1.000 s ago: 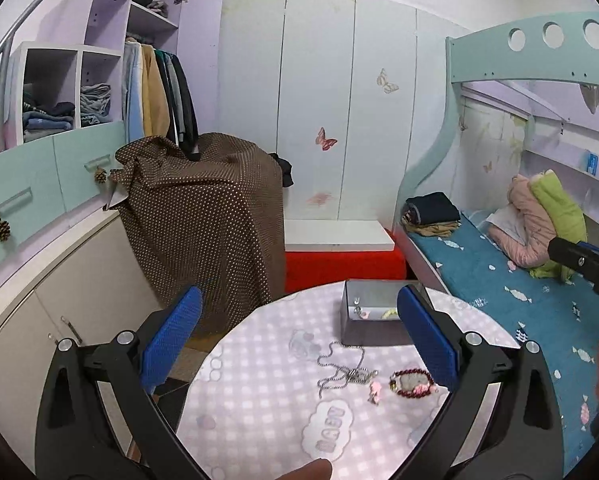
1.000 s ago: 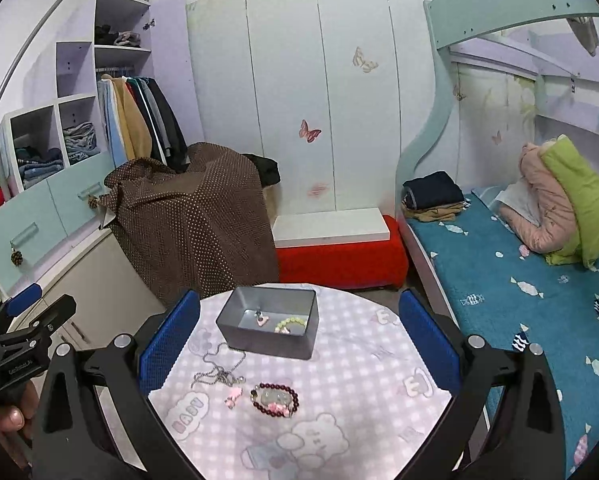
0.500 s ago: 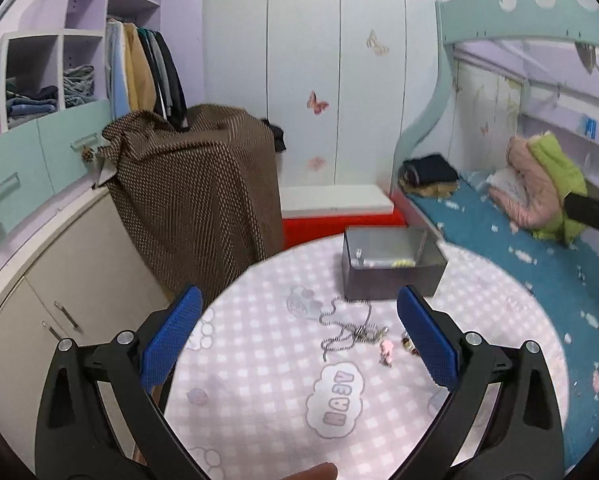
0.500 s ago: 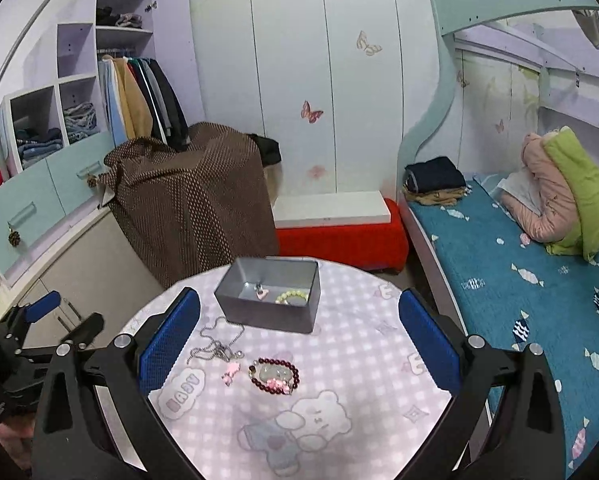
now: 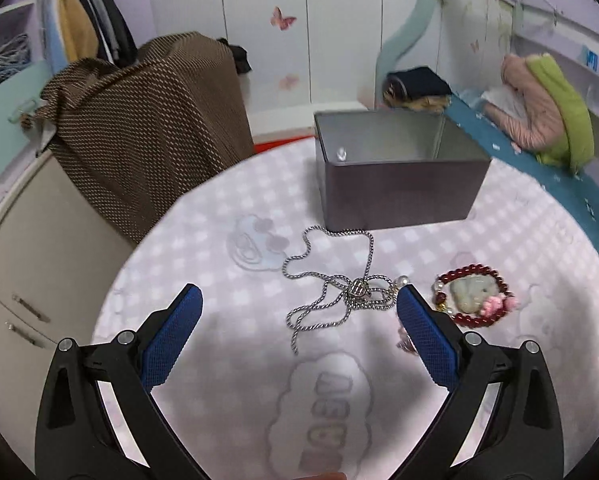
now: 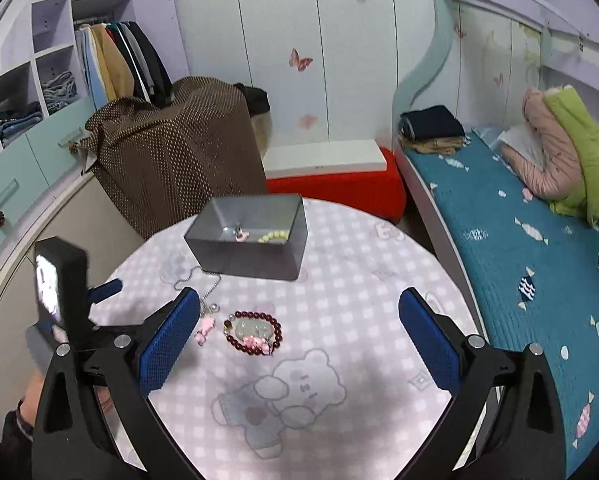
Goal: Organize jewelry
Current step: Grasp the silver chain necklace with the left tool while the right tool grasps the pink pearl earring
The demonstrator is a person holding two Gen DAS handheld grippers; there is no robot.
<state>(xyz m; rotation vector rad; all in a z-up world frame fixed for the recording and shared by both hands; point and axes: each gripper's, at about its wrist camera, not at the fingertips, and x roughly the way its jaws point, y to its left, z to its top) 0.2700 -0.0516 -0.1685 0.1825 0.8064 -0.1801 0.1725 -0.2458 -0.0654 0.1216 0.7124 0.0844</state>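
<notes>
tablecloth (image 5: pixel 227 216) | cloud print: "BABY", upside down | bear print: letters unreadable

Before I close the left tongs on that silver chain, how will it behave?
The silver chain lies in loose tangled loops, so it will probably hang limp and drape. Its pendant may swing. Thin links could slip between the pads, so pinch at the knotted cluster.

Black gripper (image 5: pixel 297 308) frames, blue textured pads (image 5: pixel 175 336) (silver screws at pivots), dark sleeve (image 6: pixel 13 440).
</notes>
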